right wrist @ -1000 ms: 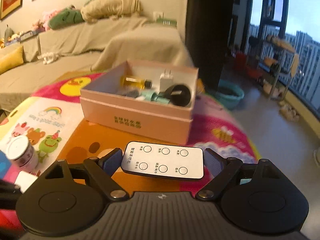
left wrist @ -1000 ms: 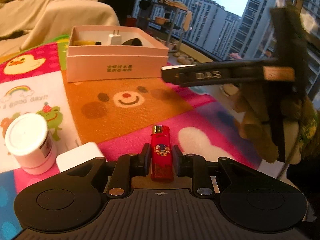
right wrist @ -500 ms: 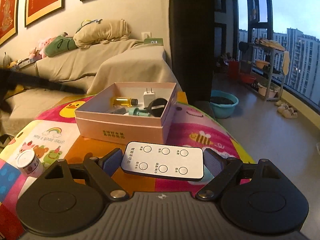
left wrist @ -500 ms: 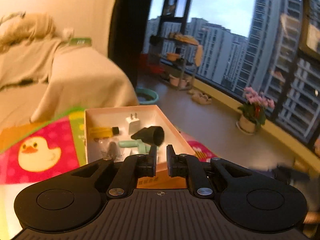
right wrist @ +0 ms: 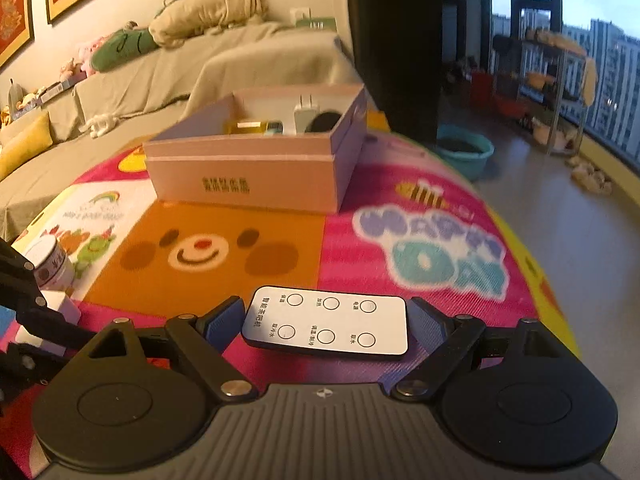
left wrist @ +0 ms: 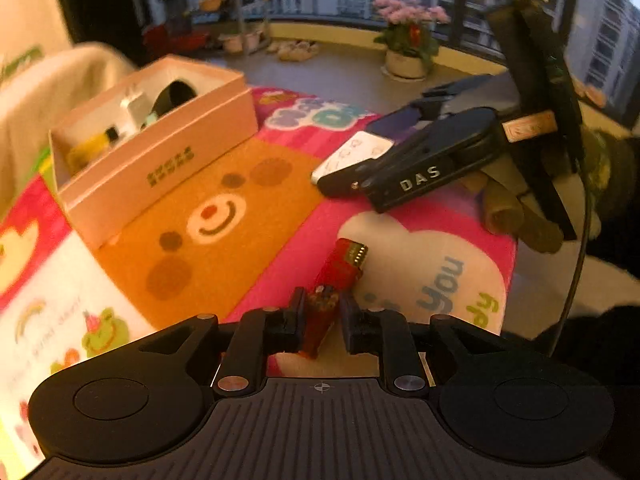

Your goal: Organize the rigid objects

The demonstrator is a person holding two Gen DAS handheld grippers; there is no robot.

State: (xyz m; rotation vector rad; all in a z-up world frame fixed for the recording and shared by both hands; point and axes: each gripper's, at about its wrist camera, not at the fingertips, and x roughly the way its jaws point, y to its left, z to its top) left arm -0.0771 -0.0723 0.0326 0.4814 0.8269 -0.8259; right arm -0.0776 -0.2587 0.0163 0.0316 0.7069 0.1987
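1. L gripper [left wrist: 320,316]: fingers closed around red lighter [left wrist: 335,280]; lighter sits tilted between the pads, metal end pointing fwd and to the right. Whether it is lifted off the play mat [left wrist: 224,216] or resting on it: can't tell.
2. R gripper [right wrist: 328,322]: jaws spread wide, white remote [right wrist: 326,322] between them. Small gaps visible both sides, so pads not touching it, not gripped. Remote lies flat on mat, near front edge.
3. Pink box [right wrist: 256,160] (the likely destination) sits further back on mat, open top, already holding a charger plug [right wrist: 302,114], a yellow bottle and a dark round item.
4. White jar [right wrist: 54,266] at left on mat, beside L gripper, outside box.
5. Risks, judged:
 a. Lighter held skewed → could pivot or slip out in transit, esp. w/ fast swing.
 b. Remote is thin and flat → pads may ride over it or push it off the mat edge when closing.
 c. Both grippers heading to the same box → collision.
 d. Dropping in onto plug/bottle → item may bounce out.
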